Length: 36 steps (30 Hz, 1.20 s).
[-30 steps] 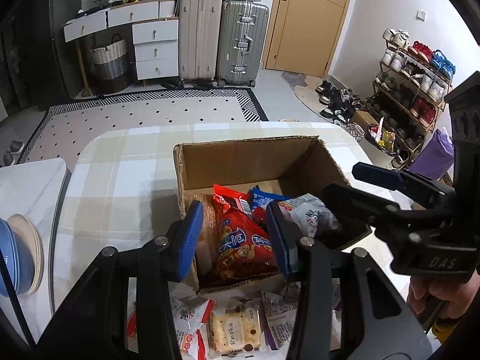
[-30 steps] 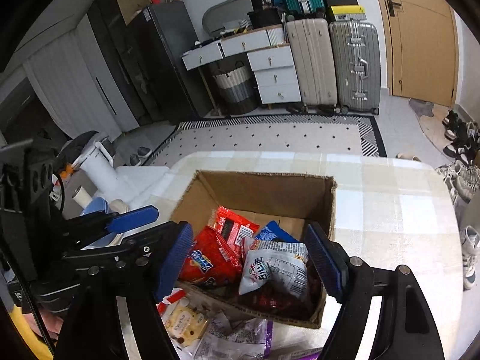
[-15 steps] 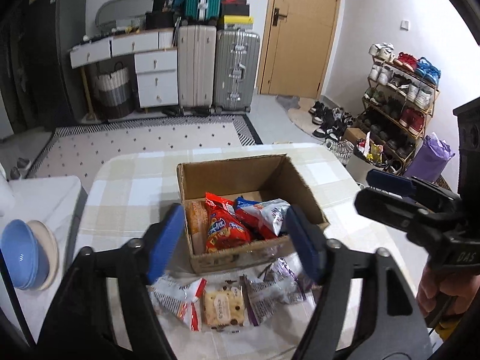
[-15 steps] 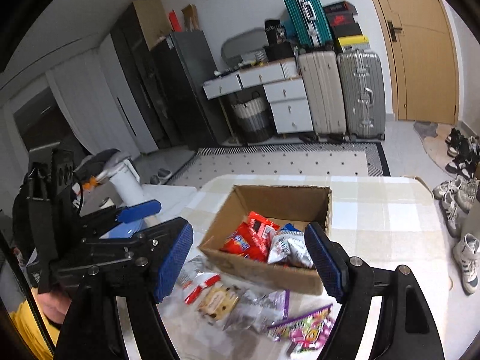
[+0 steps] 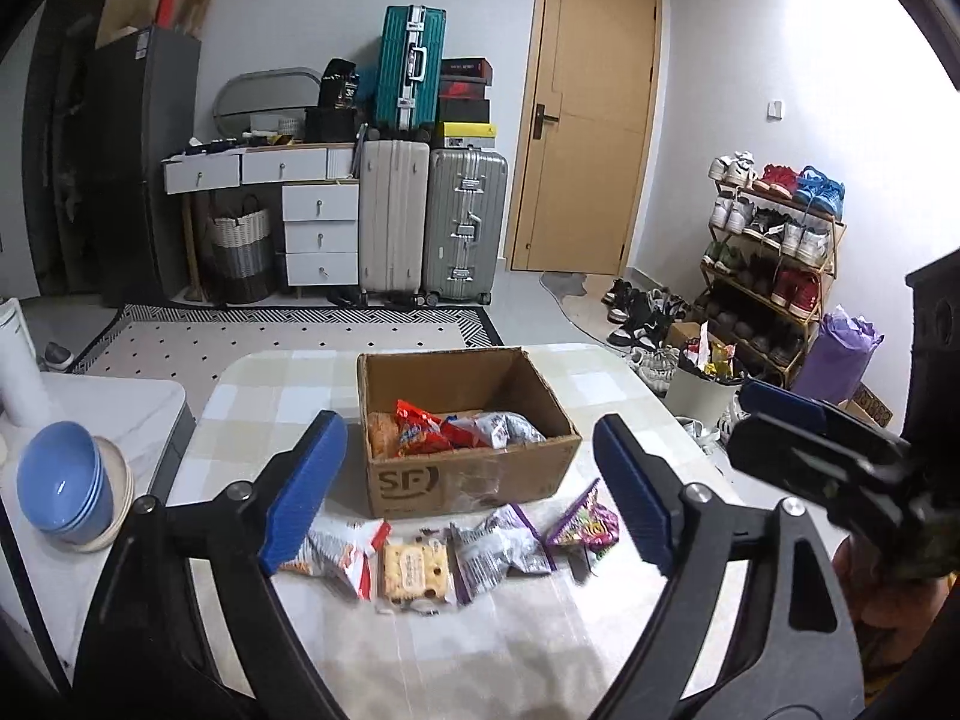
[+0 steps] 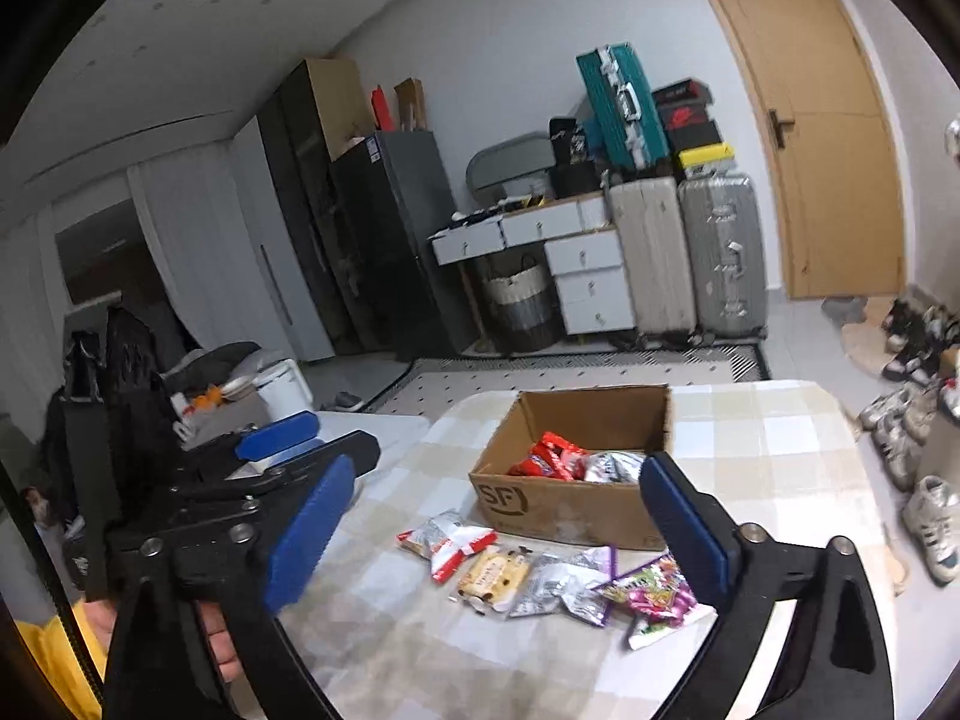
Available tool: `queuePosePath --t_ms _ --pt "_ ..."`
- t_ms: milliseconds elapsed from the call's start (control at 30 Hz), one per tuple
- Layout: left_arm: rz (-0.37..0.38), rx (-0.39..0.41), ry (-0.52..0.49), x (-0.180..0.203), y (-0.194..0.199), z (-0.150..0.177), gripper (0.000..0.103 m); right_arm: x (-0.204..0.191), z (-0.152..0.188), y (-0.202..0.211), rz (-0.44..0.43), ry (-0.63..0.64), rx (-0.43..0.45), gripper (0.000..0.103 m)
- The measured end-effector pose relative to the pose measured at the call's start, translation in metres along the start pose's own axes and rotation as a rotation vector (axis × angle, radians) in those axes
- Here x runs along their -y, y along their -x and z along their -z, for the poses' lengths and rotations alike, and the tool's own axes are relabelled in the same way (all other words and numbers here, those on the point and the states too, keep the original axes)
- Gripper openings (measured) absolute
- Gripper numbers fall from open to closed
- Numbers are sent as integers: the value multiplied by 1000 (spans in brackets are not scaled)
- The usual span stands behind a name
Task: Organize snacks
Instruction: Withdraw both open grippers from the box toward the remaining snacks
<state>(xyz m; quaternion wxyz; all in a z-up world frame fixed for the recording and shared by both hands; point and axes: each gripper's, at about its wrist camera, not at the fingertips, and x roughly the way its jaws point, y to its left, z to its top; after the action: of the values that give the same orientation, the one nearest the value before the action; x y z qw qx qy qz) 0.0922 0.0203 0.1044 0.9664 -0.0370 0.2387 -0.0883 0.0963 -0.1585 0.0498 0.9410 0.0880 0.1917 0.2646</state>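
Observation:
An open cardboard box [image 5: 468,483] marked SF stands on the checked table and holds several snack packets [image 5: 447,432]; it also shows in the right wrist view [image 6: 558,510]. In front of it lie a red-and-white packet [image 5: 336,552], a biscuit pack [image 5: 414,570], a silver-purple packet [image 5: 498,552] and a colourful candy bag [image 5: 585,525]. The same row shows in the right wrist view, from the red-and-white packet [image 6: 447,543] to the candy bag [image 6: 654,597]. My left gripper [image 5: 468,498] and right gripper [image 6: 498,534] are both open and empty, held back above the table's near side.
Blue bowls [image 5: 63,489] on a plate sit on a white side table at the left. The table's right edge [image 6: 864,516] drops to a floor with shoes. A shoe rack [image 5: 774,264], suitcases [image 5: 432,228] and drawers stand far behind.
Both grippers have pulled back and up from over the box. The left one has opened wider. The loose packets in front of the box are now in full view.

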Motion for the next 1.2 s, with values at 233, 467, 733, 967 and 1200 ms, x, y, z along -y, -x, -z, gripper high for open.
queuePosePath --t_ms 233,467,733,967,1200 --pt "-17 22 24 7 32 37 87 -15 39 16 1 27 20 102" --pt "-7 -20 84 -6 28 70 89 -24 73 20 47 100 25 102" --pt "-61 -47 101 -16 31 112 102 -16 102 31 -3 19 41 102" --pt "-87 -96 149 -37 26 146 102 -10 118 27 -24 -19 -3 102" --pt "-120 -162 155 -48 6 168 102 -6 131 16 -31 -54 -44 102"
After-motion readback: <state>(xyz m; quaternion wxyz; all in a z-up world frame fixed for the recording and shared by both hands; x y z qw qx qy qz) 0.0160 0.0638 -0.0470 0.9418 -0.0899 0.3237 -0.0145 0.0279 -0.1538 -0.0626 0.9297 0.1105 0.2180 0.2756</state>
